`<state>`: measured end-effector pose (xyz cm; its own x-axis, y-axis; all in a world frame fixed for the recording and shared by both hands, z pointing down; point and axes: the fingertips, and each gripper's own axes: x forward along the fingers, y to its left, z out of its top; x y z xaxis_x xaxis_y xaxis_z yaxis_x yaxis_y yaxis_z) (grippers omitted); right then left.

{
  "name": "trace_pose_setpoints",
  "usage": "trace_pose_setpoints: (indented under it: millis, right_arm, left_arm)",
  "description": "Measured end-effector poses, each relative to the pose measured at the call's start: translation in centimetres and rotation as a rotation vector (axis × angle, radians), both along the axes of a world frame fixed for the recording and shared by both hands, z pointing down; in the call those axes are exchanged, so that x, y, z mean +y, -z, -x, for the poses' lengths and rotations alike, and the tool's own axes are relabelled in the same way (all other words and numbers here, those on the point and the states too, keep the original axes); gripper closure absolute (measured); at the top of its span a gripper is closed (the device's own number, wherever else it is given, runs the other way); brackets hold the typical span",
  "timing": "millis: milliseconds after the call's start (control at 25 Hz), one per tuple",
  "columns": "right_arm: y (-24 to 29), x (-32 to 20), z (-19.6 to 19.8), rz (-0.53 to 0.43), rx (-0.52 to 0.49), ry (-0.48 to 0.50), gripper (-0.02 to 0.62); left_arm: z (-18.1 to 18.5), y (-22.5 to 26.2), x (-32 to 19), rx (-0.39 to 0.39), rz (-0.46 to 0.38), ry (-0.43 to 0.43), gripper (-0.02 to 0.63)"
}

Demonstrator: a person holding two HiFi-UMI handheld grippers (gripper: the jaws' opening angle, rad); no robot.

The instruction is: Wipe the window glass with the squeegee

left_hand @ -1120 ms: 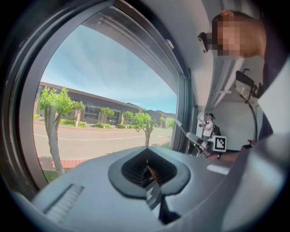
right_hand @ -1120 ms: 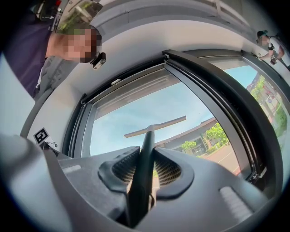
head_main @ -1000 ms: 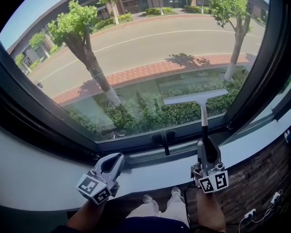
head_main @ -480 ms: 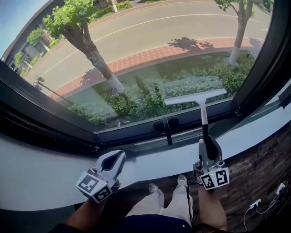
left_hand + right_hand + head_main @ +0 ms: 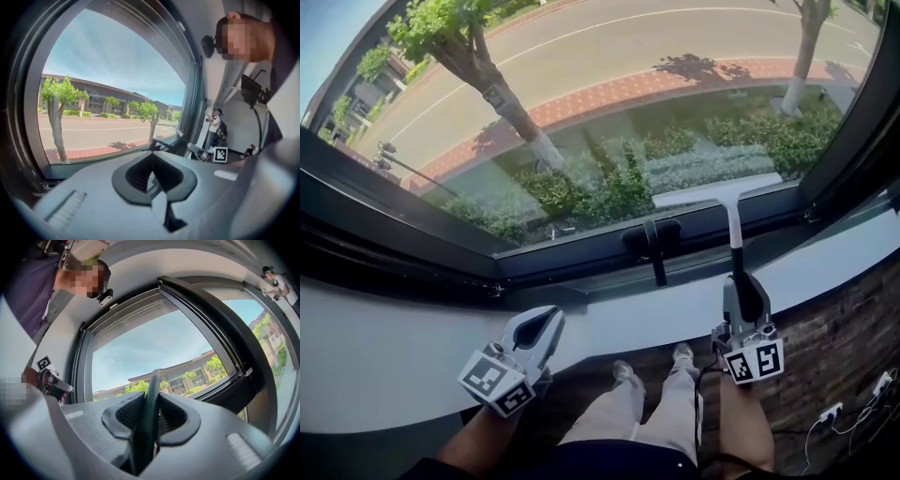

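The right gripper [image 5: 742,298] was clamped on the squeegee [image 5: 733,234], its jaws pressed against either side of the dark lower handle. In the right gripper view, that handle [image 5: 151,399] ran straight up out of the right gripper [image 5: 150,420] and filled the gap between the pads. From the jaws the shaft rose forward and away, turning pale higher up. It ended in the wide light blade [image 5: 722,191], which lay crosswise ahead of the gripper against the lowest strip of the window glass [image 5: 609,103], just above the dark bottom frame [image 5: 581,258]. The blade tilted slightly, with its right end higher than its left.

The black window handle [image 5: 653,242] sat on the frame ahead of the right gripper and to its left, close beside the squeegee shaft but not touching it.

The left gripper [image 5: 546,323] hung well to the left of the right one, low over the white window sill [image 5: 384,347] and short of the glass. In the left gripper view, the left gripper [image 5: 153,174] had its jaws drawn together to no more than a thin slit, with nothing held between them.

Beyond the glass, ahead of both grippers, stood a hedge [image 5: 609,192], a brick path [image 5: 609,98], a road and a tree trunk [image 5: 511,112]. Below and between the grippers, the person's legs [image 5: 647,412] and shoes showed above the wood floor.
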<state>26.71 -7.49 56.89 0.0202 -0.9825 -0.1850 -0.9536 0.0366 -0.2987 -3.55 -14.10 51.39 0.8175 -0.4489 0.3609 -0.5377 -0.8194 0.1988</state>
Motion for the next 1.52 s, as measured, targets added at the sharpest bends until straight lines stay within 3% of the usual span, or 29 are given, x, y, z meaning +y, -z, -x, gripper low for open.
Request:
trace_pose_setpoints:
  millis: [280, 440, 600, 800, 960, 1160, 1520]
  right_arm:
    - [-5.3, 0.4, 0.2, 0.121, -0.031, -0.011, 0.494]
    - [-7.6, 0.5, 0.0, 0.191, 0.004, -0.012, 0.494]
    - [-7.5, 0.8, -0.8, 0.226, 0.006, -0.027, 0.494]
    - [-5.3, 2.4, -1.1, 0.215, -0.067, -0.126, 0.494]
    - [0.7, 2.5, -3.3, 0.098, -0.012, -0.173, 0.494]
    - [11.8, -0.8, -0.5, -0.114, 0.074, -0.157, 0.494]
    - [29.8, -3.2, 4.0, -0.450, 0.163, -0.065, 0.494]
  left_arm:
    - [1.3, -1.0, 0.1, -0.006, 0.019, 0.023, 0.603]
    - [1.5, -1.1, 0.0, 0.010, 0.015, 0.030, 0.603]
    - [1.2, -0.6, -0.5, 0.040, -0.001, 0.025, 0.603]
    - [2.4, 0.8, -1.5, 0.079, -0.019, 0.016, 0.603]
    - [1.5, 1.8, -2.8, 0.140, -0.098, 0.007, 0.603]
    - [3.6, 3.9, -6.2, 0.202, -0.158, -0.016, 0.603]
    - [4.6, 8.8, -6.1, 0.211, -0.231, -0.001, 0.603]
